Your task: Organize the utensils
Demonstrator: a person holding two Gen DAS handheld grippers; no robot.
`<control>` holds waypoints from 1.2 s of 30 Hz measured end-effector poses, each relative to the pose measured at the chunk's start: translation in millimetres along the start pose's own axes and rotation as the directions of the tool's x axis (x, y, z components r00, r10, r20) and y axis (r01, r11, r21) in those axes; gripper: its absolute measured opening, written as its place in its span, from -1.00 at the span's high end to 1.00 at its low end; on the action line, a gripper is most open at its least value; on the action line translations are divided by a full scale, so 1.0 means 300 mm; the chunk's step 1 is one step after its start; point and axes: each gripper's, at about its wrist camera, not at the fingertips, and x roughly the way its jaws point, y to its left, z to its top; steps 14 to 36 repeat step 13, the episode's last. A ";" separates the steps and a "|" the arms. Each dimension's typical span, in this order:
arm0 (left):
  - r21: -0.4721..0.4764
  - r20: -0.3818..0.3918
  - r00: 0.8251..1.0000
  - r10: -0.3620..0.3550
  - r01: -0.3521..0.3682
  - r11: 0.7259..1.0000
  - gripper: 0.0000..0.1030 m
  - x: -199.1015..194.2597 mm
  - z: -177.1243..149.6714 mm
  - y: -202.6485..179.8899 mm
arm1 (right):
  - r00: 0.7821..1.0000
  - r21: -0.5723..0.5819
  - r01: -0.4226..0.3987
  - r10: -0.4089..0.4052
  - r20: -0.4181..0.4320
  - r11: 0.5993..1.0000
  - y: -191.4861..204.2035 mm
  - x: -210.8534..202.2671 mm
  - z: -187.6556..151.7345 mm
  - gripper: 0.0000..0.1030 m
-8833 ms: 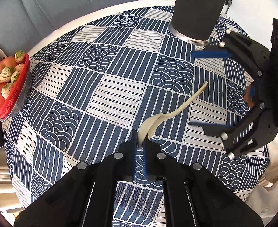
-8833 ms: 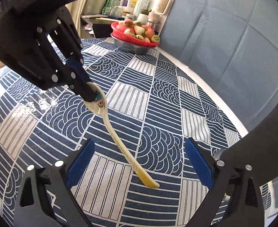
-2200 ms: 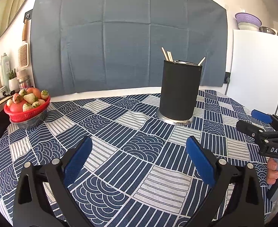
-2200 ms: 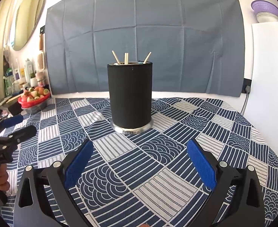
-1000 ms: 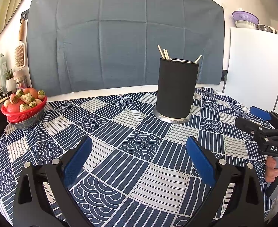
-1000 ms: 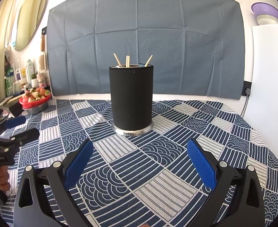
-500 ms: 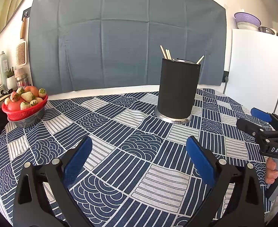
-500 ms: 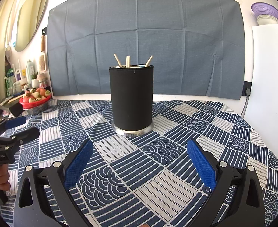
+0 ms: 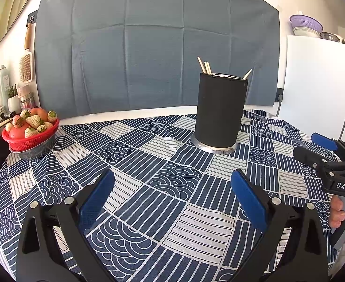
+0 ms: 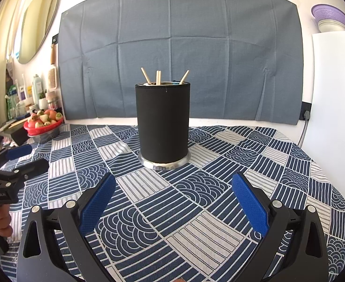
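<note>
A black cylindrical utensil holder (image 9: 220, 110) stands upright on the patterned tablecloth (image 9: 134, 164), with several pale utensil handles (image 9: 205, 65) sticking out of its top. It also shows in the right wrist view (image 10: 163, 122), handles (image 10: 158, 77) above the rim. My left gripper (image 9: 172, 197) is open and empty, held low over the cloth short of the holder. My right gripper (image 10: 172, 199) is open and empty, facing the holder. Each gripper shows at the edge of the other's view: the right gripper (image 9: 318, 148) and the left gripper (image 10: 24, 157).
A red basket of strawberries and fruit (image 9: 30, 129) sits at the table's left edge, also in the right wrist view (image 10: 44, 119). A grey cloth (image 9: 153, 54) hangs on the wall behind. A white fridge (image 9: 318, 89) stands to the right. Bottles and jars (image 10: 31, 91) line a shelf at left.
Over the last second both grippers stay open and nearly still. Earlier, my left gripper was shut on a pale spoon; the spoon is no longer on the cloth or in a gripper.
</note>
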 end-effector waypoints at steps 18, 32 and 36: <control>0.025 -0.011 0.999 -0.034 0.034 0.999 -0.89 0.007 0.000 -0.018 | 1.000 -0.002 -0.001 0.001 0.001 1.000 0.000 -0.001 0.001 -0.85; 0.025 -0.011 0.999 -0.034 0.034 0.999 -0.89 0.007 0.000 -0.018 | 1.000 -0.002 -0.001 0.001 0.001 1.000 0.000 -0.001 0.001 -0.85; 0.025 -0.011 0.999 -0.034 0.034 0.999 -0.89 0.007 0.000 -0.018 | 1.000 -0.002 -0.001 0.001 0.001 1.000 0.000 -0.001 0.001 -0.85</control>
